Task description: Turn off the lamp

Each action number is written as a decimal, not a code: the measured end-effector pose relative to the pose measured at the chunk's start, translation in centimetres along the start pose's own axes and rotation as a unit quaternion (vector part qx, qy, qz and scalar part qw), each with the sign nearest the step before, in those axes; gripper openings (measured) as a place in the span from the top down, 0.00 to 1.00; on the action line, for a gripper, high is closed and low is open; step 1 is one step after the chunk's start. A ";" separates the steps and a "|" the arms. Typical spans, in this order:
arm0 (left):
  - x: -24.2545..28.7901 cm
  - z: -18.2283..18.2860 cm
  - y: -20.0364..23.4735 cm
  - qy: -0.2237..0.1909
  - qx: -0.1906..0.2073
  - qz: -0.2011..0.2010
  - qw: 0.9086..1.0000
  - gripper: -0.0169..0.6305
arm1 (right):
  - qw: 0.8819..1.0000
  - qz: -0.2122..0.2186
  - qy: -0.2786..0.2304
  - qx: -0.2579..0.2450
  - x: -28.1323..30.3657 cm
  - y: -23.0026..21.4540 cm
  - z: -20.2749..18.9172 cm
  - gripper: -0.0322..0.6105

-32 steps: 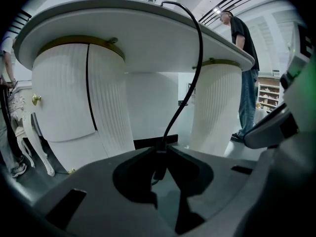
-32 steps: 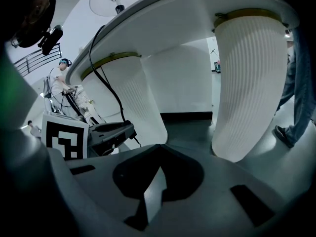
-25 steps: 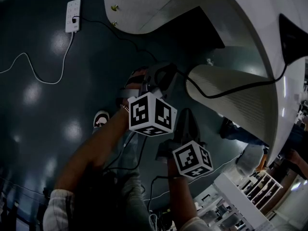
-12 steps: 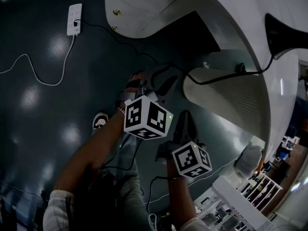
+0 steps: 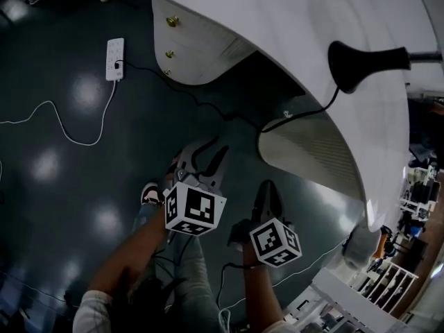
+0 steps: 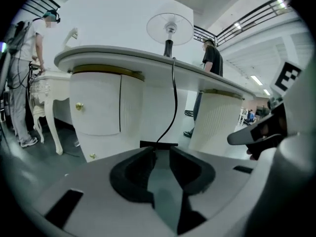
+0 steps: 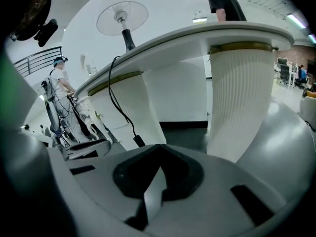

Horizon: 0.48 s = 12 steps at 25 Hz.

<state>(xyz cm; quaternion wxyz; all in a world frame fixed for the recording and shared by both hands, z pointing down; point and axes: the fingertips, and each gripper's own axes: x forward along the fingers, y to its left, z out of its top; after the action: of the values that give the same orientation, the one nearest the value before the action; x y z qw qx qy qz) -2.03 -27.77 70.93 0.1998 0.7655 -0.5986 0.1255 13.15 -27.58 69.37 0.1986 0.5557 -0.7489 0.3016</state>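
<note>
Left gripper open and empty, jaws just eased in slightly; right gripper shut, empty. Lamp far right on table. Risk: a gripper snags the hanging cord and tips the lamp.

The left gripper faced a white desk, its jaws apart after just narrowing slightly, nothing between them. A black cord hung from the lamp on the desktop to a switch just beyond the jaw tips. One person stood far left, another behind the desk.
</note>
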 end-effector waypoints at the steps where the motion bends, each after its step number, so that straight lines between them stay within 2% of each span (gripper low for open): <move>1: -0.5 0.0 0.1 0.006 -0.011 0.007 1.000 0.82 | 1.000 -0.002 0.001 0.002 -0.2 0.0 0.3 0.95; 4: -1.9 -0.5 0.7 0.022 -0.036 0.032 0.999 0.91 | 1.000 -0.005 0.001 0.008 -0.4 0.2 0.8 0.95; 6: -3.0 -1.1 0.8 0.029 -0.051 0.040 0.997 0.94 | 1.000 -0.005 0.003 0.008 -0.6 0.5 0.5 0.95; 12: -6.5 -2.6 -0.9 0.043 -0.088 0.015 0.995 0.96 | 1.000 0.003 0.024 -0.003 -0.9 1.3 -2.5 0.95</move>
<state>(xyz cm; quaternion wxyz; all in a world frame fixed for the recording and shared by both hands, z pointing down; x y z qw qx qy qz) -2.70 -20.80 70.33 0.2904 0.7297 -0.6095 0.1083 12.12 -24.99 70.35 0.2168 0.5452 -0.7467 0.3135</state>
